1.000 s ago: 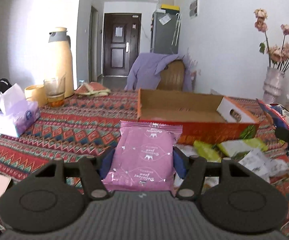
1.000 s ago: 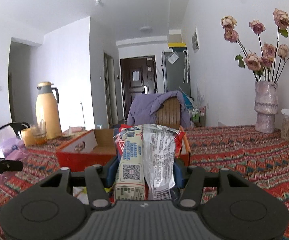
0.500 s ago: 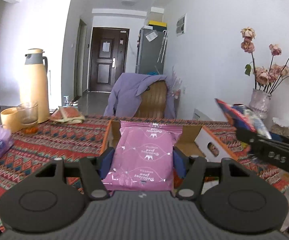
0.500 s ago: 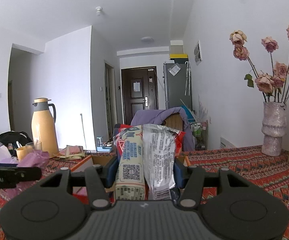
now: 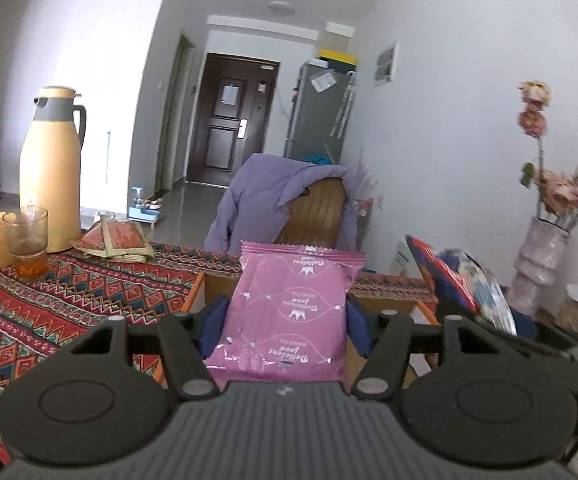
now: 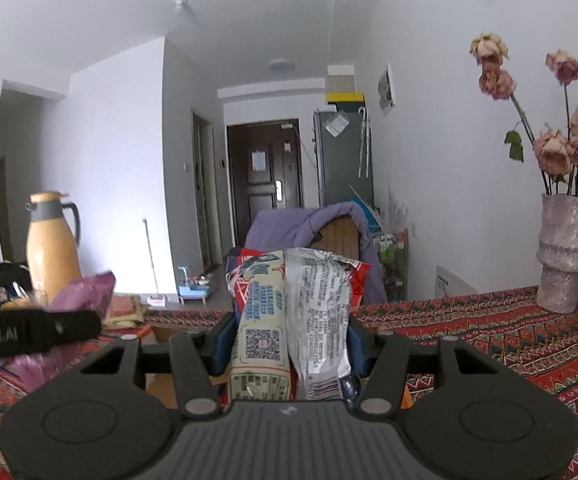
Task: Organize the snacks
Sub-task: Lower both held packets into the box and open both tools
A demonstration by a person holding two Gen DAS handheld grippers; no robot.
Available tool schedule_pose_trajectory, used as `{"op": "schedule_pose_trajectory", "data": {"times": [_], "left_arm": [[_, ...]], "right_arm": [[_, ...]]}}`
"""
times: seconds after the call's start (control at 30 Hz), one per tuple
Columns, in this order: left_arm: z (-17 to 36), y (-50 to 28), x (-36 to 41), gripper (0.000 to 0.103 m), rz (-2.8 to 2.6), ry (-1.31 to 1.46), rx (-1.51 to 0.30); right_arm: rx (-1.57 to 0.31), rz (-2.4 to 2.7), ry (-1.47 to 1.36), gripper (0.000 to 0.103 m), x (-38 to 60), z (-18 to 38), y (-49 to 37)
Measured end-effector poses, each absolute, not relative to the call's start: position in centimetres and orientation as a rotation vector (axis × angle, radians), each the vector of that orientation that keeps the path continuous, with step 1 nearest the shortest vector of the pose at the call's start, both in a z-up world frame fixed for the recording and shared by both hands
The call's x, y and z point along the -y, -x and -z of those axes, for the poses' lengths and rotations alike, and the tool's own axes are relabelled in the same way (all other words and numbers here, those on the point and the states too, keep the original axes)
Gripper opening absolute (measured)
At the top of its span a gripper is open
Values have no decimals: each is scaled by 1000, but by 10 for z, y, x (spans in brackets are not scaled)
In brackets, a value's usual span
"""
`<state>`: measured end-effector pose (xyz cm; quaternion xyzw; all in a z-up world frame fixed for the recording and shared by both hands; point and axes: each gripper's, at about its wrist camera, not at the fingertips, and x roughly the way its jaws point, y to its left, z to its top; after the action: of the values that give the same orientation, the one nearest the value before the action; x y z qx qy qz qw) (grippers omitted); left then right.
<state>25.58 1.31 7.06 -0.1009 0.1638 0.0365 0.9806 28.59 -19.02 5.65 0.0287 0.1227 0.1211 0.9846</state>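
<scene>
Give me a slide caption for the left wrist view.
Left claw gripping a pink snack packet above the cardboard box on the patterned tablecloth.

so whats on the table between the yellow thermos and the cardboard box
In the left wrist view, a folded patterned cloth lies on the tablecloth between the yellow thermos and the cardboard box. The glass of tea stands in front of the thermos, off that line.

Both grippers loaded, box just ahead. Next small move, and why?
Probably ease the left gripper forward and down over the cardboard box, then release. It is shut on the pink snack pack, and the box's open edge sits right behind that pack. The right gripper, clamping the red-and-white snack bag, can follow.
</scene>
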Motion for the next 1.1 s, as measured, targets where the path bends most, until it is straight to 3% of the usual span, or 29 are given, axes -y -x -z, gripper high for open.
{"op": "schedule_pose_trajectory", "data": {"times": [0.67,0.73,0.77,0.8,0.87,0.9,0.97,1.03,1.1], "left_arm": [[-2,-315,-29,63,-133,141,-501],[-1,-313,-28,67,-124,140,-496],[-1,-312,-28,81,-126,142,-493],[-2,-309,-29,91,-139,150,-482],[-4,-304,-29,94,-144,149,-451],[-7,-303,-29,102,-148,150,-444],[-9,-299,-29,103,-164,154,-423],[-13,-296,-27,103,-160,151,-411],[-15,-294,-26,103,-166,148,-402]], "right_arm": [[-418,-229,-53,55,188,-3,-325],[-417,-232,-55,56,188,-3,-325],[-416,-233,-59,57,189,-3,-325],[-416,-236,-62,59,191,-3,-325],[-415,-237,-69,72,194,-3,-324],[-414,-237,-72,77,195,-4,-324],[-401,-235,-82,95,198,-6,-321],[-389,-239,-90,103,200,-9,-318],[-377,-244,-102,103,202,-11,-315]]}}
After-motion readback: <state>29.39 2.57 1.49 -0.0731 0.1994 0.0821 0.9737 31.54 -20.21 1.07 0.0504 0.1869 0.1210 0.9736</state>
